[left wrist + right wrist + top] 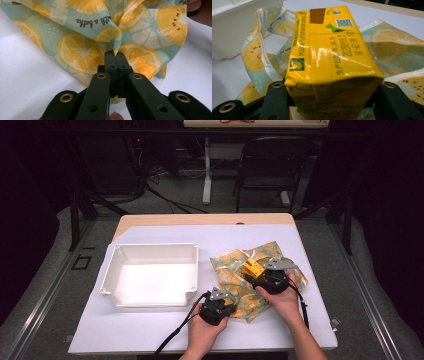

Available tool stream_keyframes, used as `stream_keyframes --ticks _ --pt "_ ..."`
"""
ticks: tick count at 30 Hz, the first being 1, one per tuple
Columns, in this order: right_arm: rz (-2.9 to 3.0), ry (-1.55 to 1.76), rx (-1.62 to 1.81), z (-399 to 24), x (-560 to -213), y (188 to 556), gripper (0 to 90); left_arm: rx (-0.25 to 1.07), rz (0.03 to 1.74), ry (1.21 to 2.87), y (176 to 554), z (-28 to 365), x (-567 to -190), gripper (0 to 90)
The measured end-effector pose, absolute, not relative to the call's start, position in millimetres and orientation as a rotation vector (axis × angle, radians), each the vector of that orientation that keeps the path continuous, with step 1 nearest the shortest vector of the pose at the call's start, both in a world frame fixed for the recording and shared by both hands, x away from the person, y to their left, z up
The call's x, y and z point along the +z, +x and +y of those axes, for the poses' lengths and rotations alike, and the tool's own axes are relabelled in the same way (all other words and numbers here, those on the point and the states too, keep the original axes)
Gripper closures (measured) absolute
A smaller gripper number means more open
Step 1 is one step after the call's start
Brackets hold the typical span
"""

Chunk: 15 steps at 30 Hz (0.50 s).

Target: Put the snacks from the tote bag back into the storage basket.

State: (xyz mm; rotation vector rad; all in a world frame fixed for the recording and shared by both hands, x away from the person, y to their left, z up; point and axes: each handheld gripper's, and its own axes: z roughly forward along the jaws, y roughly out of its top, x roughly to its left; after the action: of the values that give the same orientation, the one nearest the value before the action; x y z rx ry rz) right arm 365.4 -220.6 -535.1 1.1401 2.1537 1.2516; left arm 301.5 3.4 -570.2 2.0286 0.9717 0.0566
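A cloth bag (250, 275) printed with orange slices on pale green lies crumpled on the white table sheet, right of centre. My left gripper (220, 306) is at the bag's near left edge and is shut on a pinched fold of the bag (116, 51). My right gripper (262, 275) sits over the bag's middle, shut on a yellow drink carton (253, 268). In the right gripper view the carton (329, 57) lies lengthwise between the jaws, its printed top facing up, with bag fabric (392, 47) beneath and around it.
An empty white plastic bin (150, 275) stands on the table left of the bag, its corner (234, 22) close to the carton. A wooden strip runs along the table's far edge (205, 219). A black folding chair (272, 165) stands beyond the table.
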Motion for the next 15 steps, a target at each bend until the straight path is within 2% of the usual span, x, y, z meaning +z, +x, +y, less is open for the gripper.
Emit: stream_keyframes --ticks 9,15 --pt "2.151 1.175 1.242 -223 -530 364 51.1 0.051 0.979 2.025 302 4 -570 90.0" --pt "2.122 1.178 1.260 -227 -514 360 51.1 0.055 0.981 2.026 302 3 -570 90.0"
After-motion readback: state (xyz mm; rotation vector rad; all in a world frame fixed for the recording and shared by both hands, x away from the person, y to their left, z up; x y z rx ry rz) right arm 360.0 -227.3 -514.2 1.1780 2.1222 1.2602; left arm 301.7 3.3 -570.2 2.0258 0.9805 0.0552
